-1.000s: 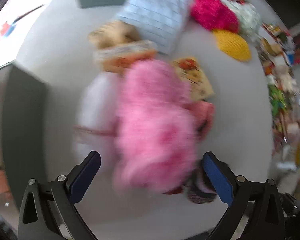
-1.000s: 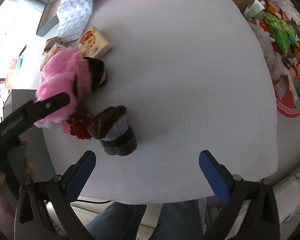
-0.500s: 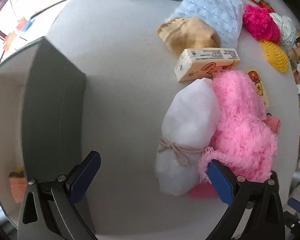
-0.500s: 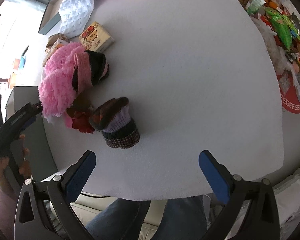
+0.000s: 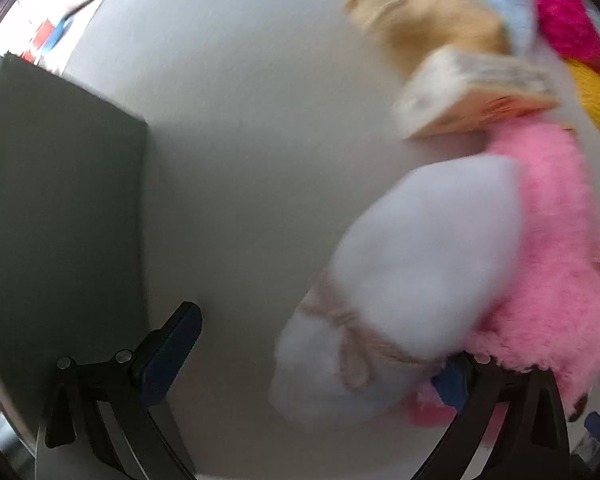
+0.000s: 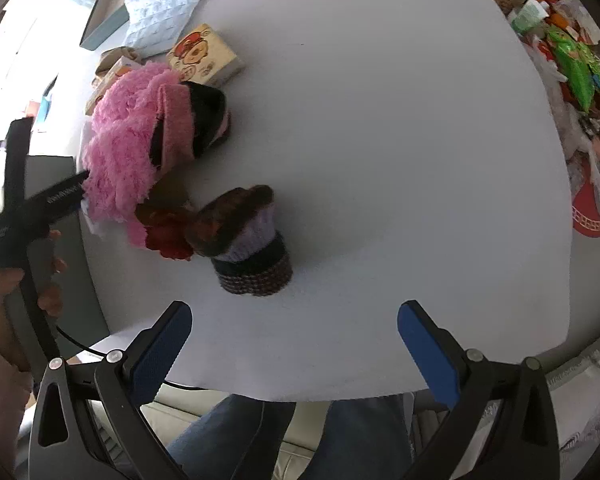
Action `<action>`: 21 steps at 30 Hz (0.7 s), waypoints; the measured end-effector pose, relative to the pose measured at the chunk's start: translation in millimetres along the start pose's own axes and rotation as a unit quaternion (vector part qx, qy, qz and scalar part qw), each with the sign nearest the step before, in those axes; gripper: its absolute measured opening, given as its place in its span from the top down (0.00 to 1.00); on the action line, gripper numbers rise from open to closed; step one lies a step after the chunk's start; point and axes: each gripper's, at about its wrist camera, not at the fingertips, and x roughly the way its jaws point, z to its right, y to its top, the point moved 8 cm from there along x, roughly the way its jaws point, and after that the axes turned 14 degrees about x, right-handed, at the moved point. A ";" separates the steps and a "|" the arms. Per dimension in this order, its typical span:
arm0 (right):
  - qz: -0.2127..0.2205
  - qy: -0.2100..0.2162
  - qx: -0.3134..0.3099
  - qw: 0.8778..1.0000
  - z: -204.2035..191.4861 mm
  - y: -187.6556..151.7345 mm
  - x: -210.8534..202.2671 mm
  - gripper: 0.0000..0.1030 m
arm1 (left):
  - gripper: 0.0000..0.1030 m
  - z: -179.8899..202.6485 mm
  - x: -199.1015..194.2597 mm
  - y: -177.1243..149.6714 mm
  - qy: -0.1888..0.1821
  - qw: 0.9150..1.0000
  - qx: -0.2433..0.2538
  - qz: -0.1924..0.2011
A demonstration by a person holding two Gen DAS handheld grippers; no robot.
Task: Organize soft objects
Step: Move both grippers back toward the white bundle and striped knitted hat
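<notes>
My left gripper [image 5: 312,356] is open, its right finger pressed in under a white stuffed bundle [image 5: 412,276] tied with beige string, beside a fluffy pink piece [image 5: 556,240]. The view is blurred. The right wrist view shows the same gripper [image 6: 72,192] at the left edge of the pink pile [image 6: 132,140]. My right gripper [image 6: 292,344] is open and empty above the table's near edge, short of a brown and purple knitted hat [image 6: 248,244] and a red piece [image 6: 168,236].
A dark grey box [image 5: 56,208] stands at the table's left edge. Cartoon-printed boxes [image 6: 206,56], a beige knit [image 5: 424,20], a light blue quilted cloth [image 6: 160,0], and magenta and yellow knits [image 5: 596,92] lie further back. Packets clutter the right side [image 6: 572,64].
My left gripper has moved forward and right, so its right finger now digs in beneath the white bundle. The right gripper has hardly moved.
</notes>
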 end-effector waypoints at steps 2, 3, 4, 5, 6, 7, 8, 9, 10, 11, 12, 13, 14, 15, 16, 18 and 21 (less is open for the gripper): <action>0.001 -0.003 -0.002 1.000 0.2 0.9 0.6 0.00 | 0.00 -0.6 0.9 0.8 -0.007 1.000 -0.012 0.004; 0.002 -0.005 -0.002 1.000 1.0 0.8 0.7 0.00 | 0.00 3.3 0.6 1.2 -0.006 1.000 -0.005 0.006; 0.002 -0.005 -0.002 1.000 1.6 0.6 0.7 0.00 | 0.00 15.5 1.6 5.7 -0.009 1.000 0.010 0.009; 0.001 -0.006 -0.001 1.000 2.3 0.7 0.8 0.00 | 0.00 30.0 0.0 7.7 -0.016 0.999 0.032 0.014; 0.000 -0.008 0.000 1.000 3.1 -0.1 1.5 0.00 | 0.00 47.0 -3.6 9.7 -0.020 0.998 0.059 0.023; -0.002 -0.010 0.001 1.000 3.8 -0.6 1.9 0.00 | 0.00 62.9 -7.7 10.8 -0.024 0.996 0.083 0.033; -0.002 -0.011 0.002 1.000 4.7 -1.0 2.0 0.00 | 0.00 74.7 -11.2 11.4 -0.028 0.994 0.100 0.040; -0.002 -0.012 0.003 1.000 5.6 -1.4 1.7 0.00 | 0.00 85.3 -14.6 11.1 -0.033 0.992 0.114 0.046; -0.001 -0.012 0.005 1.000 7.1 -2.4 2.0 0.00 | 0.00 92.8 -18.6 9.9 -0.036 0.990 0.123 0.052; -0.001 -0.013 0.007 1.000 8.6 -2.8 1.8 0.00 | 0.00 90.7 -22.2 7.9 -0.025 0.990 0.122 0.058; 0.000 -0.014 0.010 1.000 10.4 -2.9 1.3 0.00 | 0.00 88.0 -24.7 6.6 -0.014 0.991 0.119 0.062; 0.002 -0.014 0.012 1.000 11.8 -2.7 0.7 0.00 | 0.00 81.1 -26.7 6.2 -0.003 0.991 0.113 0.067; 0.004 -0.013 0.014 1.000 13.1 -2.5 -0.7 0.00 | 0.00 71.7 -27.7 6.3 0.000 0.992 0.103 0.069; 0.007 -0.013 0.016 1.000 14.5 -2.0 -1.8 0.00 | 0.00 61.8 -26.7 5.5 -0.003 0.994 0.092 0.065; 0.011 -0.012 0.017 1.000 15.7 -1.5 -2.8 0.00 | 0.00 53.4 -24.8 4.2 -0.007 0.995 0.083 0.059; 0.013 -0.012 0.016 1.000 17.6 -1.7 -2.5 0.00 | 0.00 41.9 -21.7 3.3 -0.009 0.996 0.070 0.052; 0.009 -0.014 0.020 1.000 22.2 -4.0 0.4 0.00 | 0.00 36.8 -19.0 2.7 -0.003 0.997 0.065 0.047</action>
